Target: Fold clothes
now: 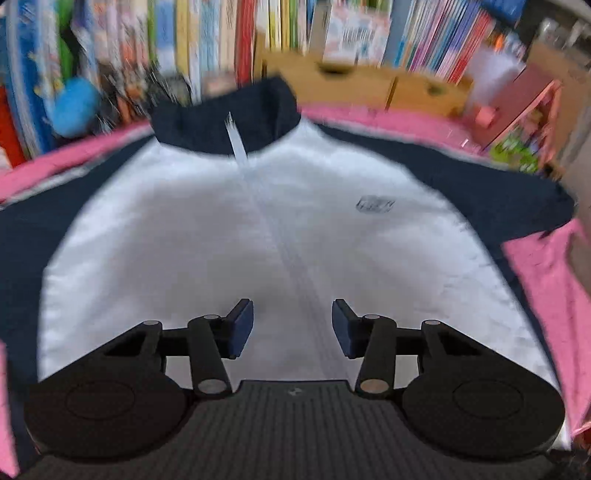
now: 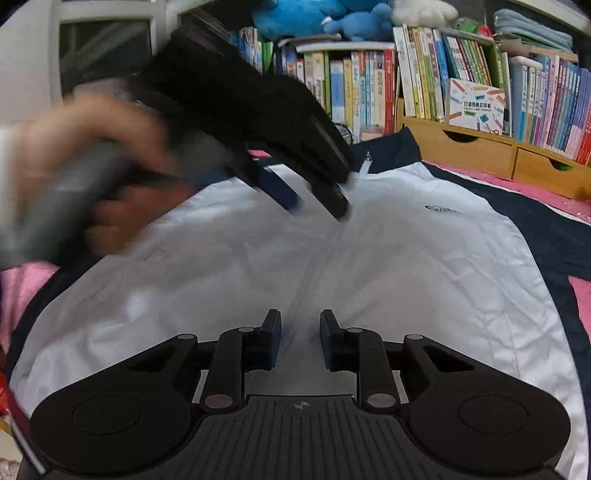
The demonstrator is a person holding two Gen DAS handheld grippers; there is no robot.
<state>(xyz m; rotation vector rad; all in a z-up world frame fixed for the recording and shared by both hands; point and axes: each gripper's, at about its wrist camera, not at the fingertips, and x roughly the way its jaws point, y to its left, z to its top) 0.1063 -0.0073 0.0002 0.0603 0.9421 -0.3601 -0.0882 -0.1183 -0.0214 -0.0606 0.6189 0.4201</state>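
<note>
Holding two grippers over one jacket, I have the left gripper spread fairly wide with nothing between its pads, and the right gripper set narrower, also gripping nothing. The jacket lies flat, front up, on a pink cover, with its white body nearest me, two dark sleeves spread to either side, one zipper running up the middle and a dark collar farthest away. One small chest logo is too small to read. My left view is smeared throughout, so the book spines behind blur together. Only the right view shows my hand on the left tool's handle, itself blurred, with that tool above the upper chest of the jacket. It also shows two wooden drawers beyond the collar, a sharp row of books, and blue plush toys on top, cut off by the frame.
</note>
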